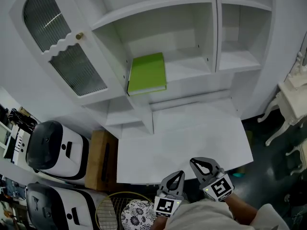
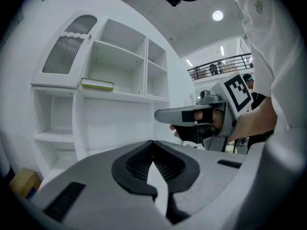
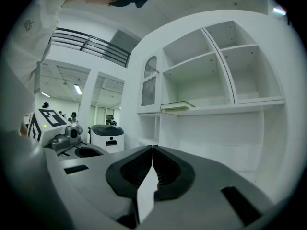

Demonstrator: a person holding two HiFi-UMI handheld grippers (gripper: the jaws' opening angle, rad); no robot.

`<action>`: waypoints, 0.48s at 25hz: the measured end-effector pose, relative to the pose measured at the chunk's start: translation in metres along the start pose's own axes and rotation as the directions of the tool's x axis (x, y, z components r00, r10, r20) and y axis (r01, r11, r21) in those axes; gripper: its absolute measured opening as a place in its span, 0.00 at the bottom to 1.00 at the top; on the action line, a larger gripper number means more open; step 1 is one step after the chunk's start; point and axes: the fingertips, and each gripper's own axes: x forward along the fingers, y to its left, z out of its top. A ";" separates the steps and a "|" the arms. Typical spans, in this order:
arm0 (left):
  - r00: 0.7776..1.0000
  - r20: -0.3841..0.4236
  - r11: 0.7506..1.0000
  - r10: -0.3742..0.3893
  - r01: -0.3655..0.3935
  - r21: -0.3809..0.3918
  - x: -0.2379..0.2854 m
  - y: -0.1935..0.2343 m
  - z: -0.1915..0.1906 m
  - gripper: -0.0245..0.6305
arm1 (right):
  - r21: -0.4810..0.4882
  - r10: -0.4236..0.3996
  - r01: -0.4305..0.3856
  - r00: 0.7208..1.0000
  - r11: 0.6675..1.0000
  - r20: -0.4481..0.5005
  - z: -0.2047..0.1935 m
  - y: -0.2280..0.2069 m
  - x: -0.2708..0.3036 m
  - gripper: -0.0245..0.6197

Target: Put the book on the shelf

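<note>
The green book (image 1: 147, 73) lay flat on the shelf (image 1: 192, 68) of the white bookcase, at the left end of the middle compartment. Its left edge was just beside the upright partition, and its near edge reached the shelf's front lip. The rest of that shelf to the right was bare white board. To the left of the book, a cabinet door (image 1: 62, 47) with ribbed glass and a small brass knob (image 1: 79, 35) stood swung open.

Below and nearer than the shelf, a white surface (image 1: 187, 138) jutted out from the bookcase. Both tools hung at its near edge, well apart from the book.

The left gripper (image 2: 153, 143) had its 2 fingers (image 2: 136, 163) pressed together at the tips, with nothing between them. The right gripper (image 3: 152, 147) was likewise closed, its fingers (image 3: 132, 169) meeting along 1 line and holding nothing. The 2 grippers sat side by side, the right slightly farther forward, both pointing toward the bookcase.

On the floor at the near left stood 2 white machines (image 1: 48, 145) with black tops, a cardboard box (image 1: 100, 159) beside them, and a patterned round seat (image 1: 136, 214) next to a racket (image 1: 111, 204).
</note>
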 end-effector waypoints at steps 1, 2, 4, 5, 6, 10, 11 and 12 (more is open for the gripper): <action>1.000 0.000 1.000 -0.002 0.002 0.001 0.001 -0.001 0.000 0.04 | 0.010 0.002 -0.002 1.000 1.000 0.000 -0.004 0.001 -0.003 0.07; 1.000 -0.008 1.000 -0.008 0.008 0.000 0.001 -0.002 0.000 0.04 | 0.010 0.005 -0.005 1.000 1.000 -0.002 -0.007 0.002 -0.006 0.07; 1.000 -0.020 1.000 -0.018 0.018 -0.003 0.002 -0.004 0.001 0.04 | -0.012 0.008 -0.008 1.000 1.000 -0.008 -0.010 0.005 -0.011 0.07; 1.000 -0.021 1.000 -0.021 0.021 -0.002 0.002 -0.005 0.001 0.04 | -0.017 0.004 -0.004 1.000 1.000 -0.011 -0.011 0.005 -0.013 0.07; 1.000 -0.020 1.000 -0.023 0.023 0.000 0.003 -0.006 0.002 0.04 | -0.014 -0.002 0.002 1.000 1.000 -0.012 -0.013 0.005 -0.016 0.07; 1.000 -0.008 1.000 -0.026 0.026 0.000 0.005 -0.007 0.002 0.04 | -0.007 -0.019 0.019 0.999 1.000 -0.028 -0.021 0.004 -0.024 0.06; 1.000 -0.012 1.000 -0.029 0.029 -0.001 0.005 -0.008 0.002 0.04 | -0.015 -0.021 0.021 0.999 1.000 -0.039 -0.024 0.005 -0.025 0.07; 0.999 -0.012 1.000 -0.029 0.029 -0.001 0.006 -0.008 0.002 0.04 | -0.023 -0.023 0.022 0.999 0.999 -0.049 -0.027 0.005 -0.026 0.06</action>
